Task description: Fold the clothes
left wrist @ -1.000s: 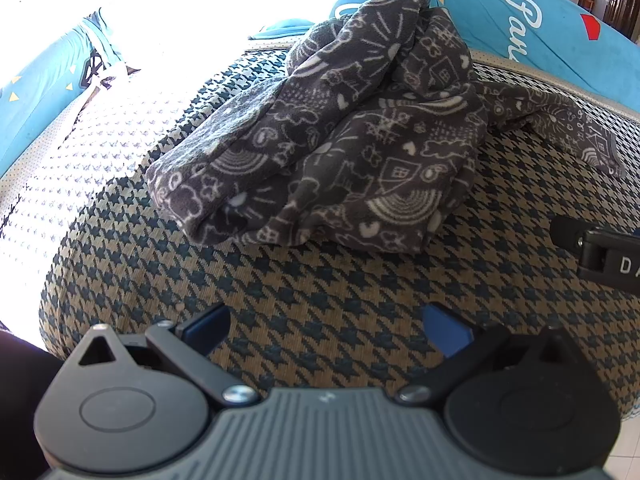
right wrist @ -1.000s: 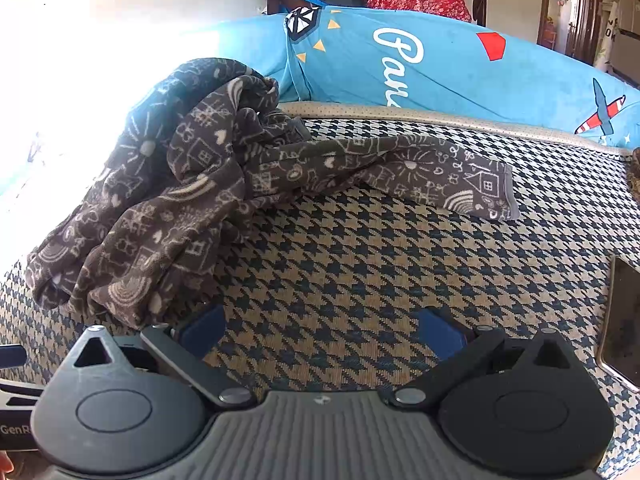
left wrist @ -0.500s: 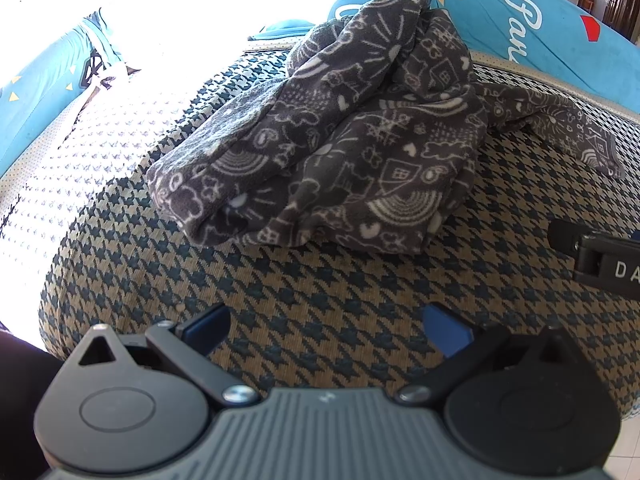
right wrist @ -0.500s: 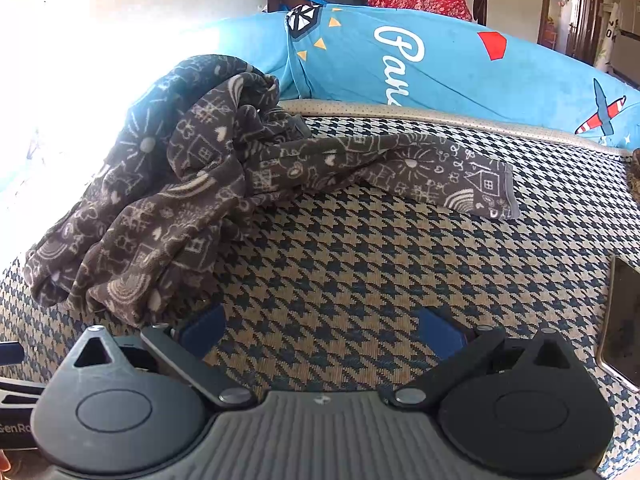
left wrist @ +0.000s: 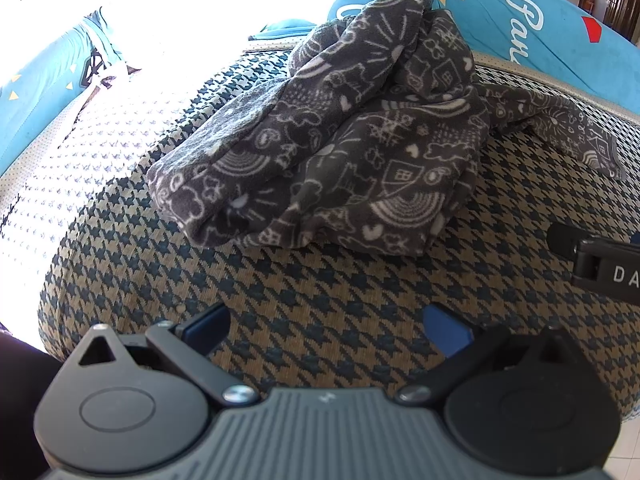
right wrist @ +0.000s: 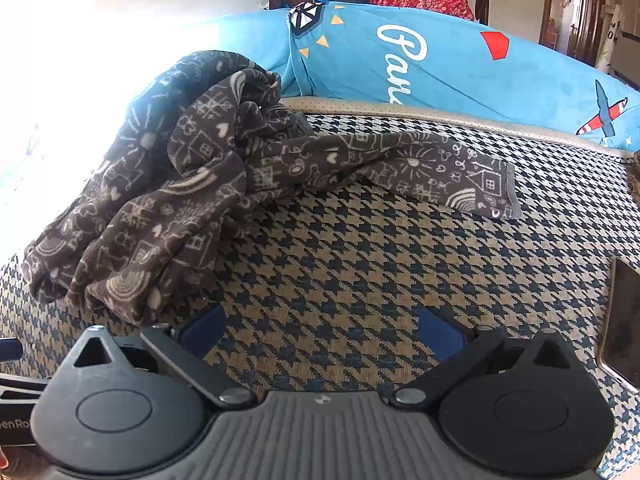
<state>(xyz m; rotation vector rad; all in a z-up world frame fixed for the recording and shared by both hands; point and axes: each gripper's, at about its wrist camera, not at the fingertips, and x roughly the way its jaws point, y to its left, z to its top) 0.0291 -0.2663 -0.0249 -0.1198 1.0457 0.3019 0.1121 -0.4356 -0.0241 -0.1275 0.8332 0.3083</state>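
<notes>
A dark grey fleece garment [left wrist: 340,144] printed with white doodles lies crumpled on a houndstooth cushion [left wrist: 320,292]. In the right wrist view the same garment [right wrist: 168,192] is heaped at the left, and one sleeve [right wrist: 452,176] trails out flat to the right. My left gripper [left wrist: 326,326] hovers open just short of the heap's near edge, nothing between its blue pads. My right gripper [right wrist: 322,330] is also open and empty, with its left pad close to the heap's lower corner. The right gripper's body [left wrist: 600,260] shows at the right edge of the left wrist view.
A long blue bolster [right wrist: 440,64] with white lettering lies along the cushion's far edge. A phone [right wrist: 622,320] rests on the cushion at the right edge. Another blue cushion [left wrist: 44,92] sits far left. Strong glare washes out the upper left.
None of the objects has moved. Both views shift very slightly; the grippers stay open and the garment lies as before.
</notes>
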